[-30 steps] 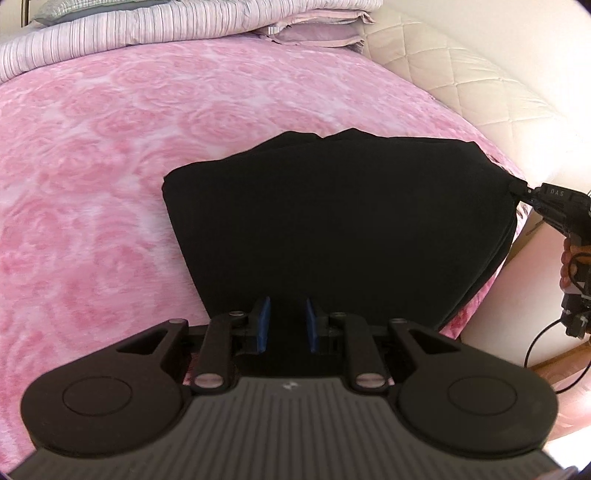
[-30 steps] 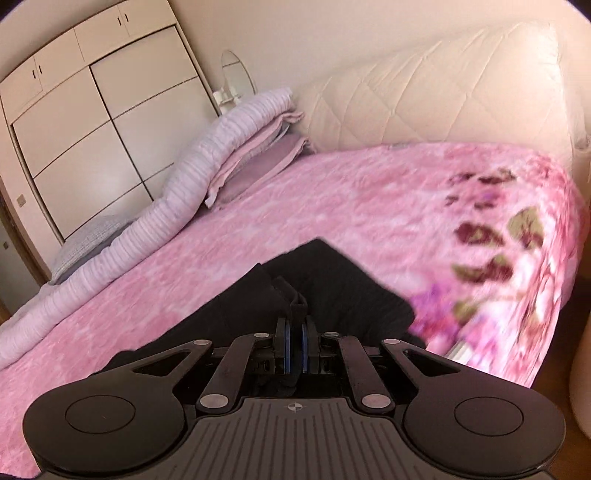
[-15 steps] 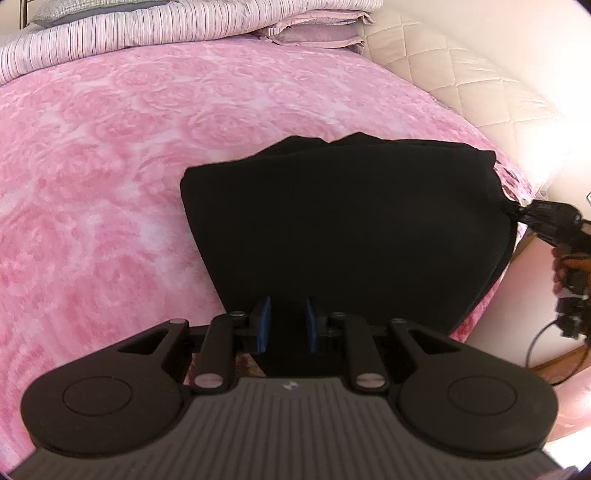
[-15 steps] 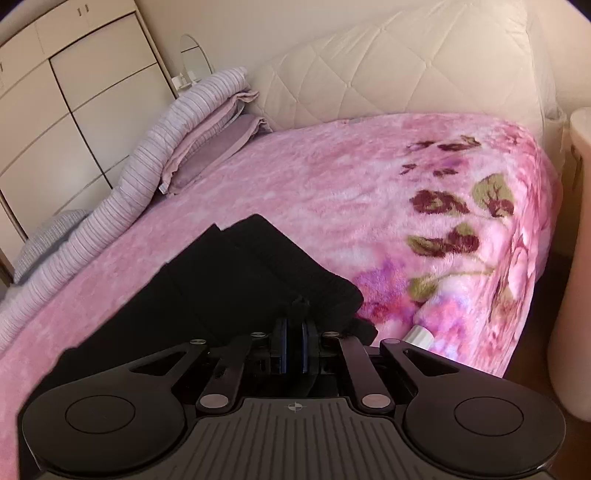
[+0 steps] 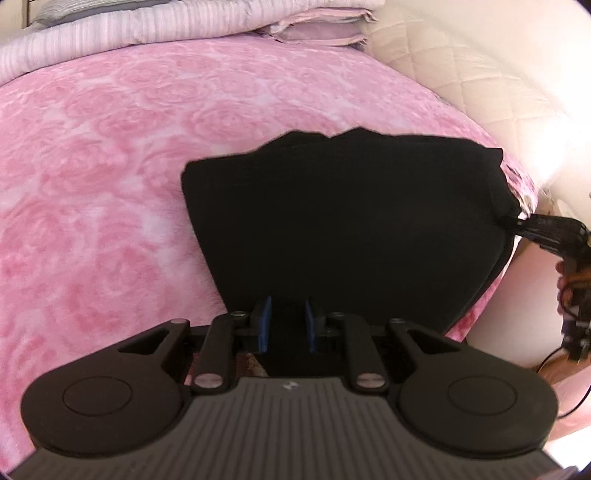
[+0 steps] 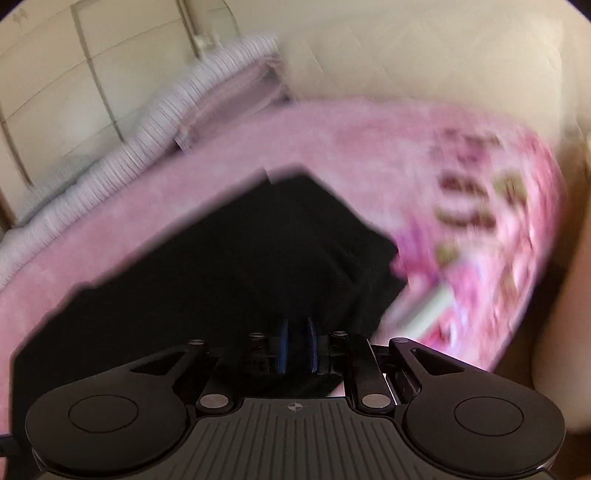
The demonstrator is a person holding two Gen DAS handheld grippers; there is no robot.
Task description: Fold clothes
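A folded black garment lies on the pink rose-patterned bed cover, near the bed's right edge. My left gripper sits at the garment's near edge, with black cloth between its blue pads, shut on it. In the left wrist view my right gripper pinches the garment's far right corner, with a hand behind it. The right wrist view is blurred: the garment spreads ahead of my right gripper, and dark cloth fills the narrow gap between its pads.
Striped folded bedding and pillows lie along the far side of the bed. A cream quilted headboard stands to the right. White wardrobe doors stand behind the bed. The bed's flowered edge drops off right of the garment.
The garment has slid toward the right edge of the bed, held by both grippers. The right wrist view swung quickly and is now blurred, and its pads stand slightly wider apart.
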